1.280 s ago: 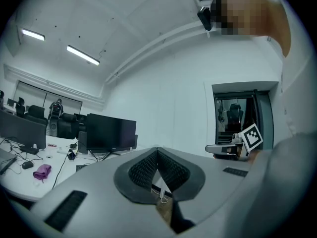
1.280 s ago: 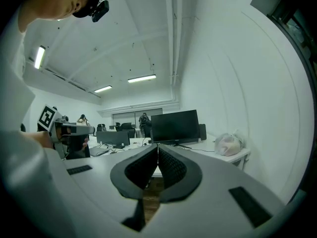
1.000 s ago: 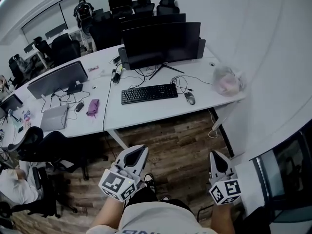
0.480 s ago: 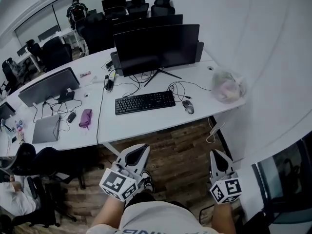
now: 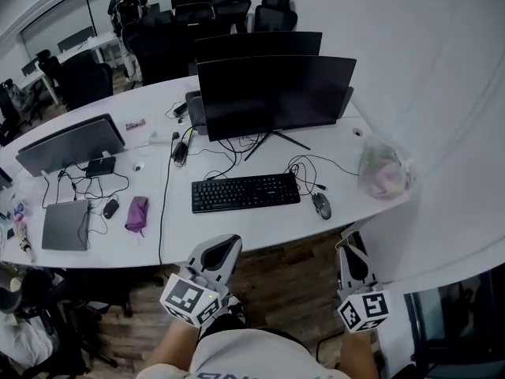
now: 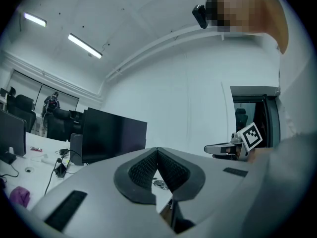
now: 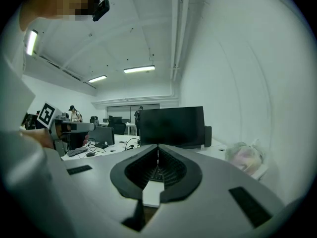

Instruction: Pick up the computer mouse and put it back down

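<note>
mouse (image 5: 320,204): dark, on the white desk (image 5: 260,226), just beside the right end of the keyboard (image 5: 245,192), near the front edge, nothing touching it
mouse axis: long axis runs roughly away from the person, cable (image 5: 304,164) leaves the far end toward the monitor (image 5: 272,93)
left gripper (image 5: 227,245): jaws pressed together, nothing between them, held off the desk's front edge, level with the keyboard's middle
right gripper (image 5: 351,251): jaws together too, empty, off the front edge near the desk's right end
key relation: mouse lies ahead of the right gripper and a little to its left; well right of the left gripper, so the right 1 is nearer
step: approach, by the look of it; mouse not picked up yet
next move needs: probably the right jaws opened, then brought forward and down to close across the mouse's 2 narrow sides
risk: looped cable may drag on the lift; plastic bag (image 5: 383,172) sits near, right of the mouse
</note>
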